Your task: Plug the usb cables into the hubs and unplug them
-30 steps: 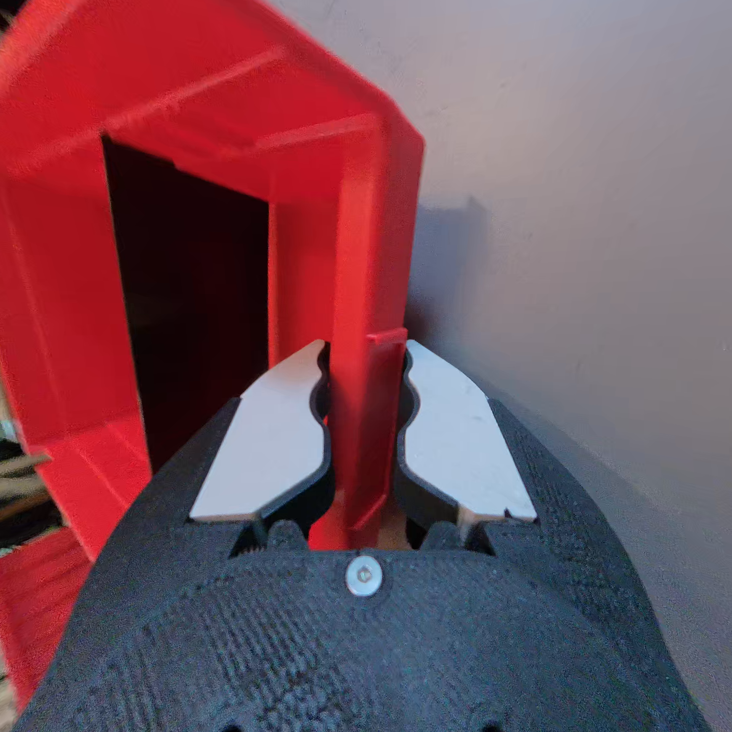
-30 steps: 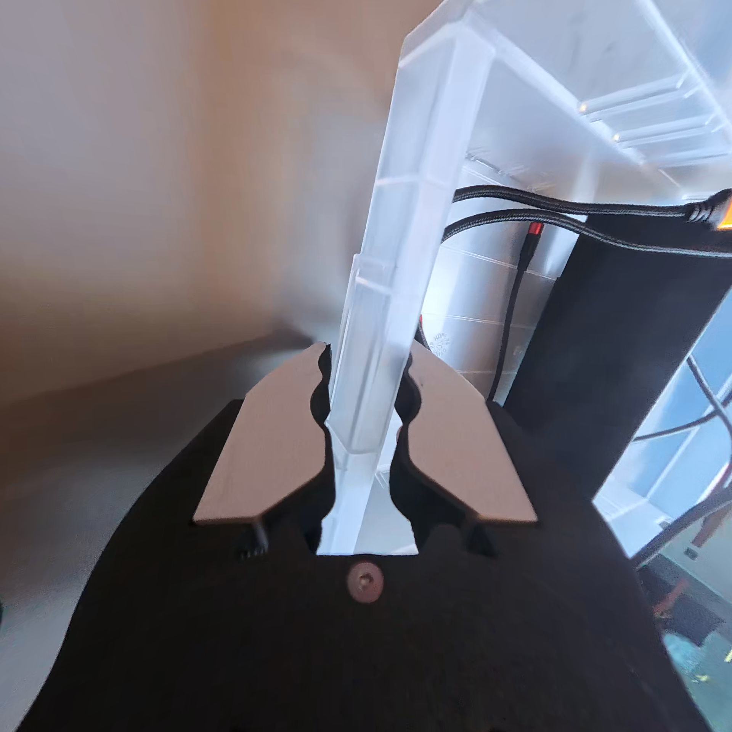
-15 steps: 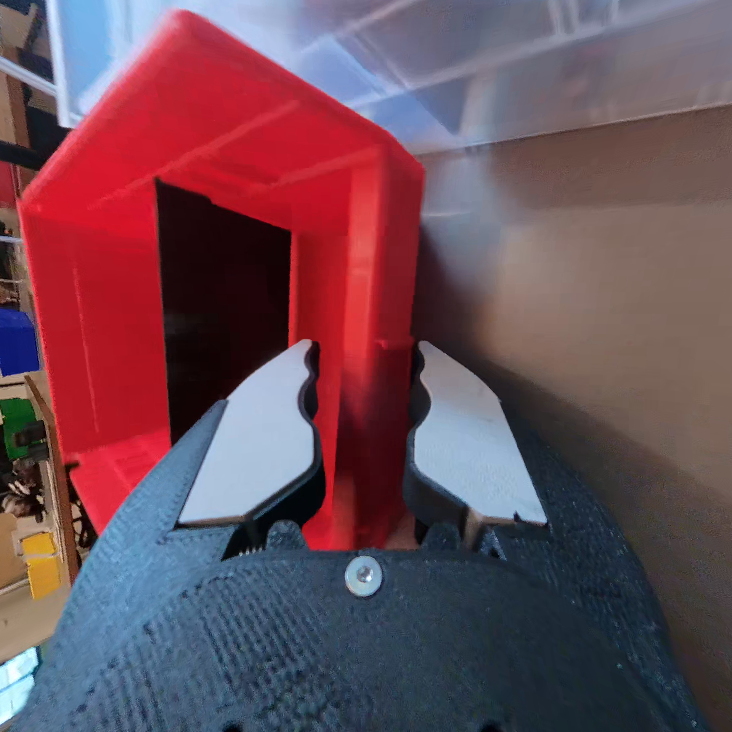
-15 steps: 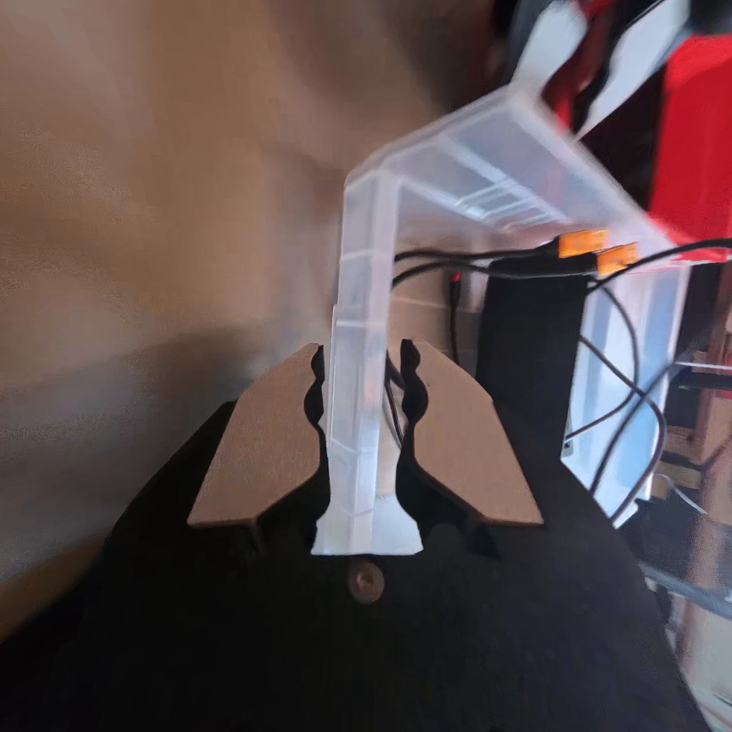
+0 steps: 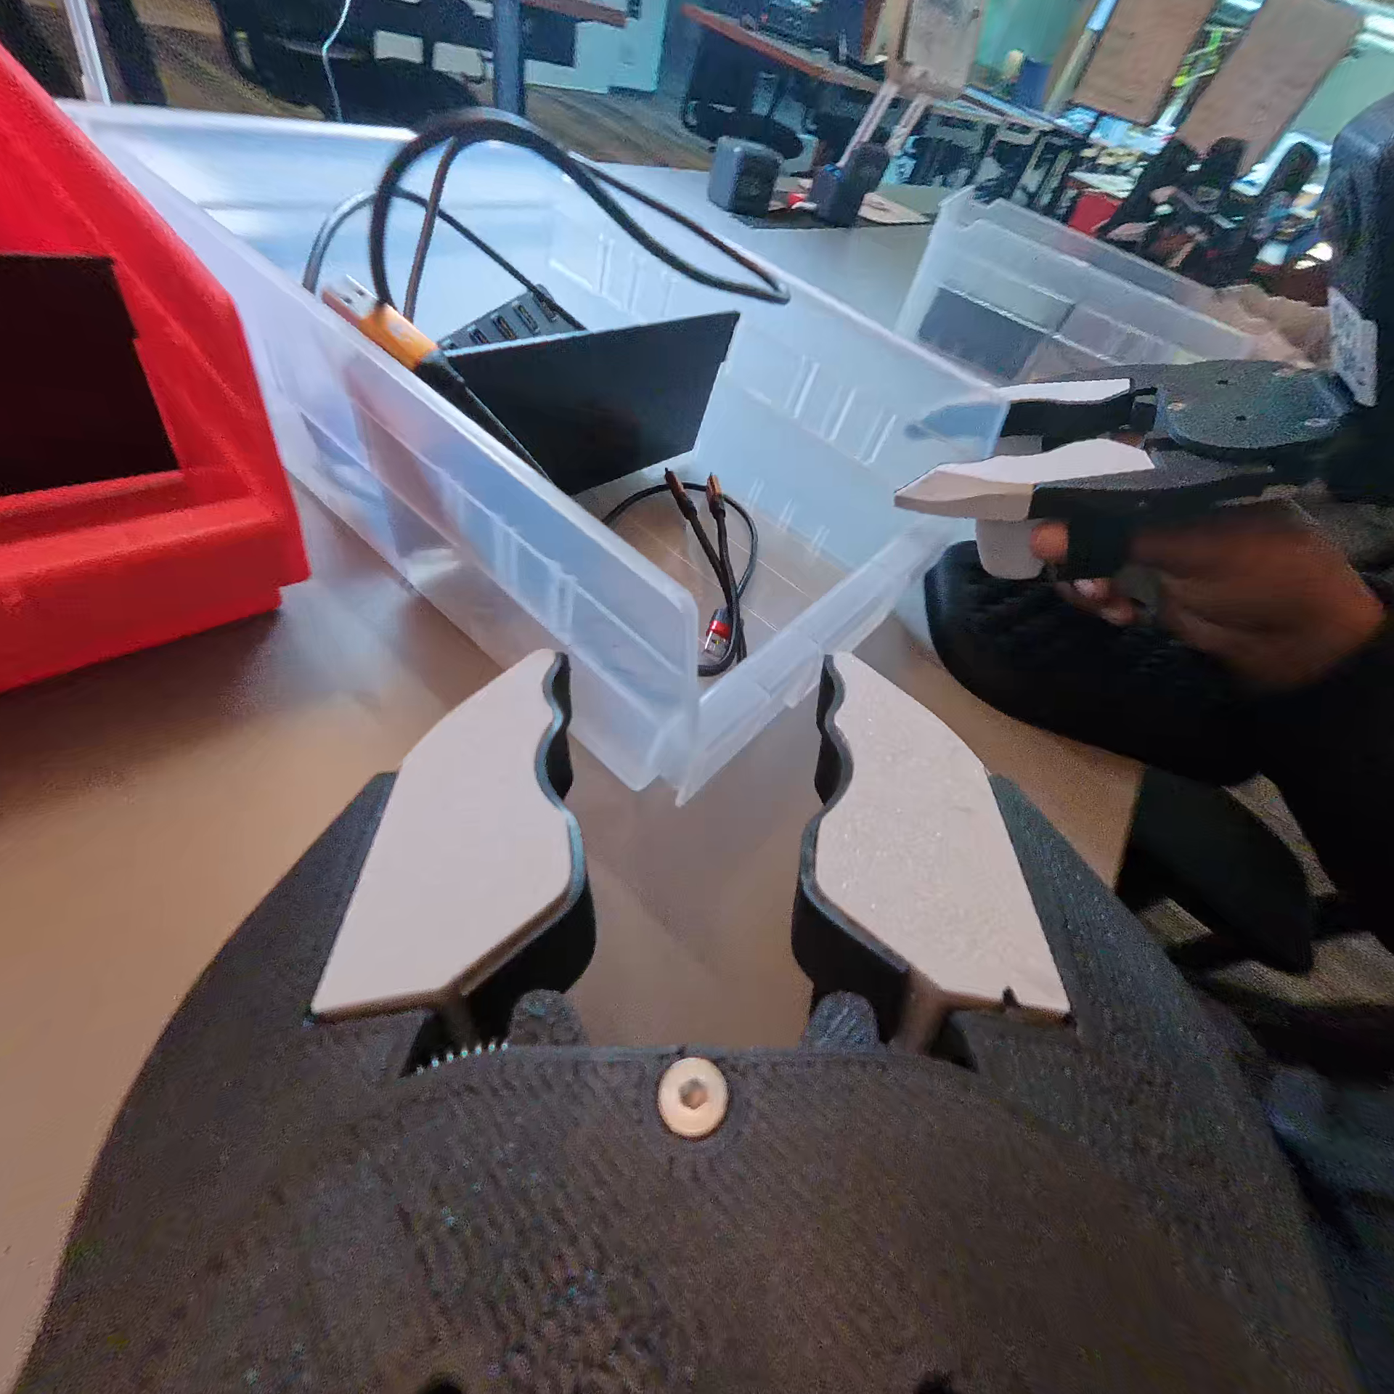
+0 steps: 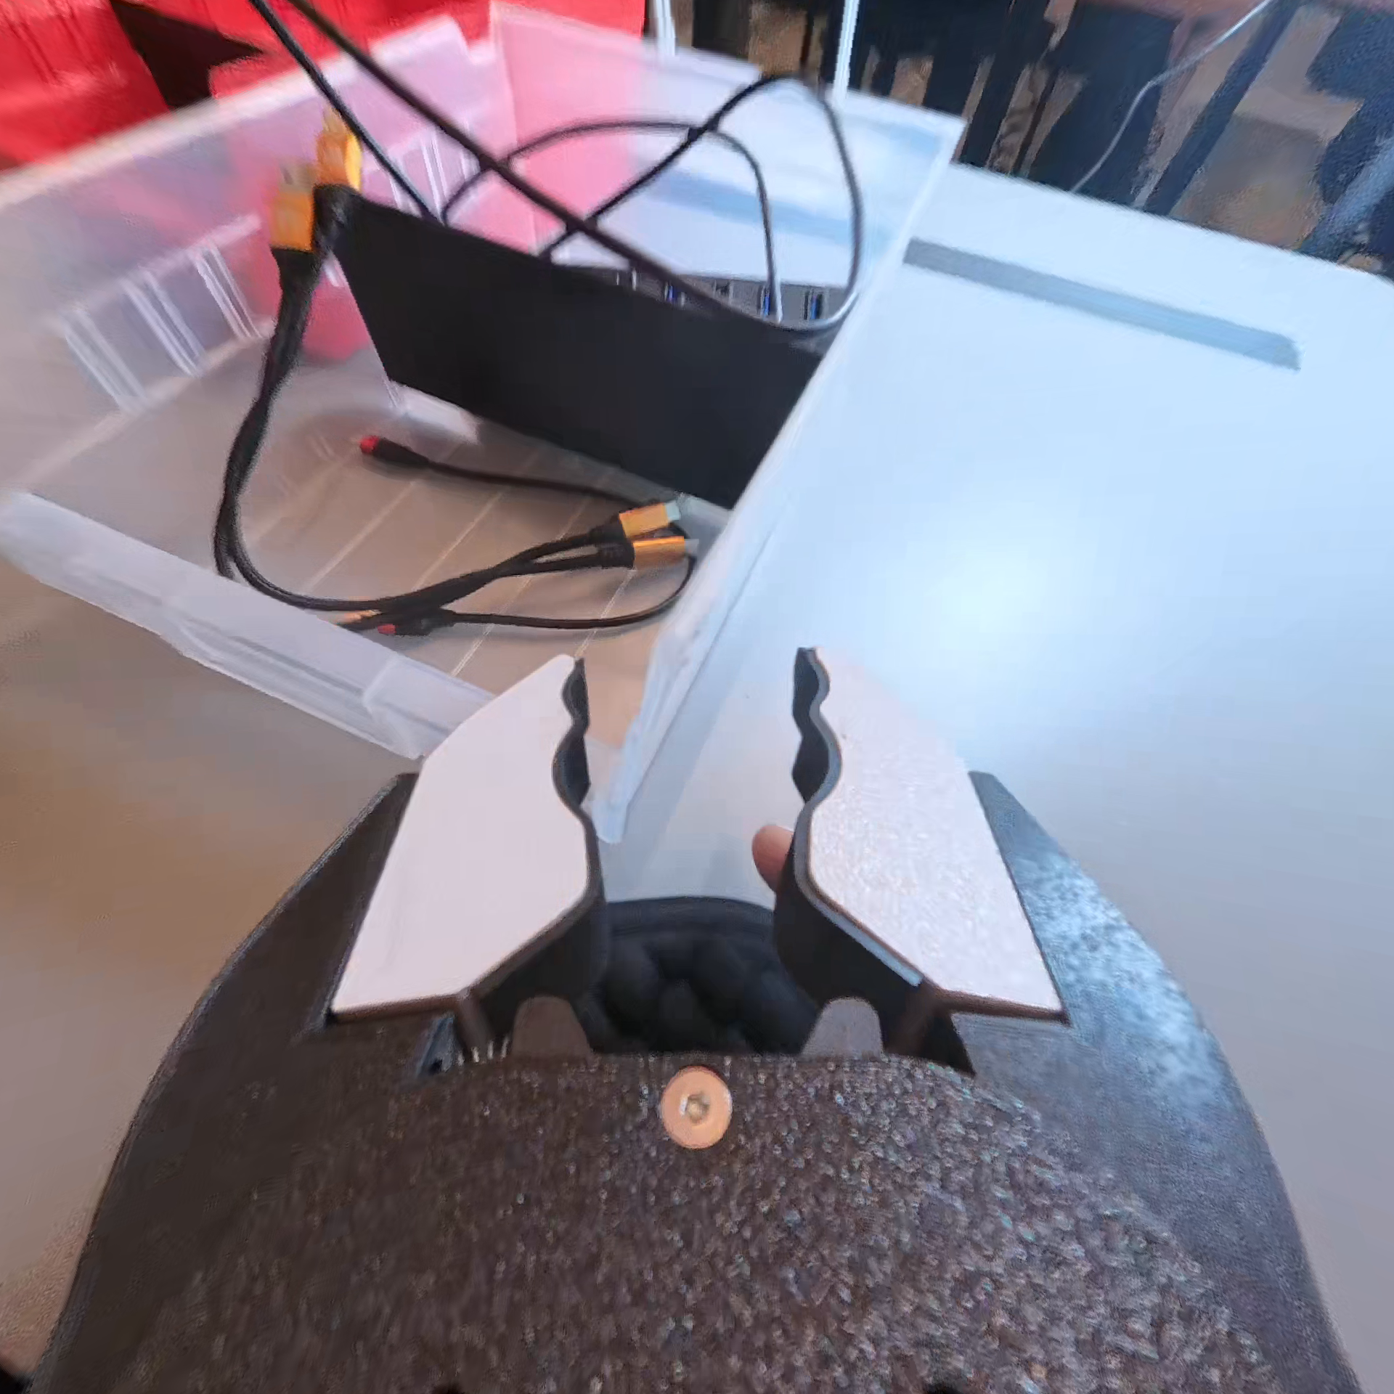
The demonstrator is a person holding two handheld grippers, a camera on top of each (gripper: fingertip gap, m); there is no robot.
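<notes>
Left gripper (image 5: 690, 735) spread wide, empty, facing clear bin (image 5: 634, 641) corner. Right gripper (image 6: 686, 743) likewise parted, straddling bin wall without clamping. Cables (image 6: 483, 596), black hub (image 6: 573, 354) inside.

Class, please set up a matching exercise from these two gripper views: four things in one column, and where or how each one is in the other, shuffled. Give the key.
Things
1. red bin
2. black hub
3. left gripper
4. second clear bin

States
A. leaning inside the clear bin
B. open, empty
C. far right, behind
D. on the table, left of the clear bin

Pairs: 1-D, 2-A, 3-B, 4-C
</notes>
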